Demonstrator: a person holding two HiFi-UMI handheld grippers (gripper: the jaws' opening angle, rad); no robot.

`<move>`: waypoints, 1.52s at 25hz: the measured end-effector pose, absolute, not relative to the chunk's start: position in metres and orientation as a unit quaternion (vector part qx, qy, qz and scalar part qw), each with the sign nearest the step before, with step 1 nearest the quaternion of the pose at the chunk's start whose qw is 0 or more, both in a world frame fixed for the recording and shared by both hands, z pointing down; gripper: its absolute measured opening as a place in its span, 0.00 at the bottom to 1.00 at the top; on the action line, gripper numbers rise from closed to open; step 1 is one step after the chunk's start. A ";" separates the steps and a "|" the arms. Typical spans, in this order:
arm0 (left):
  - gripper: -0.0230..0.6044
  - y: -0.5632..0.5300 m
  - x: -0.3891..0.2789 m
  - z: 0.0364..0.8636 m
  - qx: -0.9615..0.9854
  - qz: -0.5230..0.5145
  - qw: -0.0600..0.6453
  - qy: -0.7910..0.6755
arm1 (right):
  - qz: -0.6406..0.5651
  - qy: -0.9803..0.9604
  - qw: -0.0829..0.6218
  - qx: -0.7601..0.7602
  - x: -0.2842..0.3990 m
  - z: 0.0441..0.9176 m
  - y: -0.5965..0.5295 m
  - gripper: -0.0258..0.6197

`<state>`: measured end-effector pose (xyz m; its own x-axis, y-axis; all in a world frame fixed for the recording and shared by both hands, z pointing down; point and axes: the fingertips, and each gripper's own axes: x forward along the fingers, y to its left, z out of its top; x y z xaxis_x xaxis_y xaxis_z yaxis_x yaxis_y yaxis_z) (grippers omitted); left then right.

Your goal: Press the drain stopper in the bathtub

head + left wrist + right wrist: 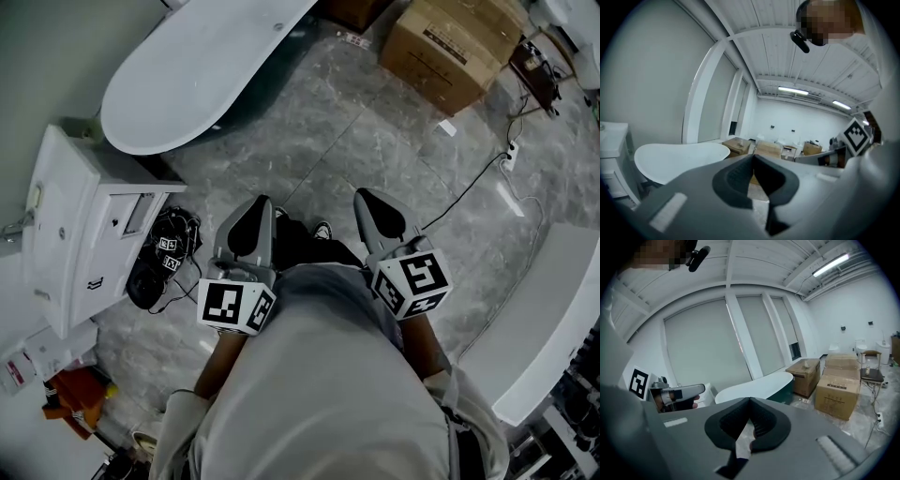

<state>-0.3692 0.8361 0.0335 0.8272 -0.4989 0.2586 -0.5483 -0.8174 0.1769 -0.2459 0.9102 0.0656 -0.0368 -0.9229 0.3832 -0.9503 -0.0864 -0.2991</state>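
Note:
The white oval bathtub [187, 75] stands at the upper left on the grey marble floor, well ahead of both grippers. A small dark spot shows inside its far end; I cannot tell whether it is the drain stopper. My left gripper [253, 211] and right gripper [370, 202] are held side by side close to the person's body, pointing forward, nothing in them. The left gripper view has the bathtub [679, 157] at left beyond the shut left gripper [753, 158]. In the right gripper view the bathtub [754, 385] lies behind the shut right gripper [750, 400].
Cardboard boxes [450, 47] are stacked at the upper right. A white toilet cistern [66, 225] stands at the left, with a black bag and cables [164, 258] beside it. A cable [469, 187] runs across the floor to a power strip [509, 159]. Another white fixture [553, 319] is at right.

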 end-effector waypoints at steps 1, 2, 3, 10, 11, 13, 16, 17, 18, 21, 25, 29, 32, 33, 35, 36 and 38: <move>0.04 0.836 -0.367 0.035 0.948 0.101 0.124 -0.275 | 0.250 -0.676 0.029 0.692 -0.244 0.068 0.909 0.04; 0.04 0.837 -0.365 0.038 0.948 0.103 0.124 -0.274 | 0.252 -0.677 0.030 0.691 -0.243 0.070 0.908 0.04; 0.04 0.837 -0.362 0.041 0.948 0.108 0.126 -0.271 | 0.254 -0.679 0.030 0.689 -0.242 0.072 0.906 0.04; 0.04 0.806 -0.339 0.056 0.949 0.121 0.132 -0.261 | 0.255 -0.675 0.047 0.691 -0.226 0.082 0.871 0.04; 0.04 0.797 -0.334 0.055 0.949 0.116 0.130 -0.262 | 0.254 -0.675 0.050 0.691 -0.223 0.082 0.865 0.04; 0.04 0.780 -0.324 0.051 0.950 0.108 0.131 -0.261 | 0.253 -0.677 0.055 0.688 -0.216 0.080 0.850 0.04; 0.04 0.755 -0.305 0.044 0.953 0.100 0.132 -0.253 | 0.251 -0.683 0.060 0.683 -0.205 0.076 0.823 0.04; 0.04 0.746 -0.299 0.042 0.954 0.099 0.133 -0.249 | 0.250 -0.684 0.063 0.682 -0.201 0.076 0.813 0.04; 0.04 0.738 -0.292 0.042 0.955 0.098 0.133 -0.247 | 0.249 -0.685 0.066 0.682 -0.197 0.075 0.804 0.04; 0.04 0.710 -0.272 0.041 0.956 0.098 0.134 -0.243 | 0.251 -0.683 0.072 0.683 -0.182 0.075 0.779 0.04; 0.04 0.669 -0.244 0.029 0.959 0.092 0.130 -0.235 | 0.257 -0.681 0.067 0.682 -0.160 0.069 0.741 0.04; 0.04 0.625 -0.218 0.022 0.960 0.095 0.126 -0.230 | 0.255 -0.682 0.067 0.682 -0.135 0.064 0.697 0.04; 0.04 0.593 -0.203 0.019 0.961 0.096 0.123 -0.228 | 0.255 -0.680 0.066 0.685 -0.117 0.064 0.665 0.04; 0.04 0.582 -0.200 0.019 0.961 0.097 0.122 -0.228 | 0.256 -0.679 0.064 0.685 -0.112 0.065 0.653 0.04; 0.04 0.559 -0.193 0.018 0.961 0.097 0.121 -0.229 | 0.257 -0.678 0.061 0.686 -0.104 0.066 0.630 0.04; 0.04 0.549 -0.191 0.018 0.961 0.096 0.122 -0.230 | 0.258 -0.678 0.060 0.686 -0.101 0.066 0.618 0.04; 0.04 0.526 -0.190 0.019 0.960 0.093 0.126 -0.233 | 0.258 -0.681 0.062 0.683 -0.100 0.066 0.593 0.04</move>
<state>-0.1899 0.5257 0.0186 0.8743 -0.4240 0.2364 -0.4705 -0.8599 0.1981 -0.0995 0.5935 0.0655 -0.0602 -0.8973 0.4374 -0.9615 -0.0655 -0.2667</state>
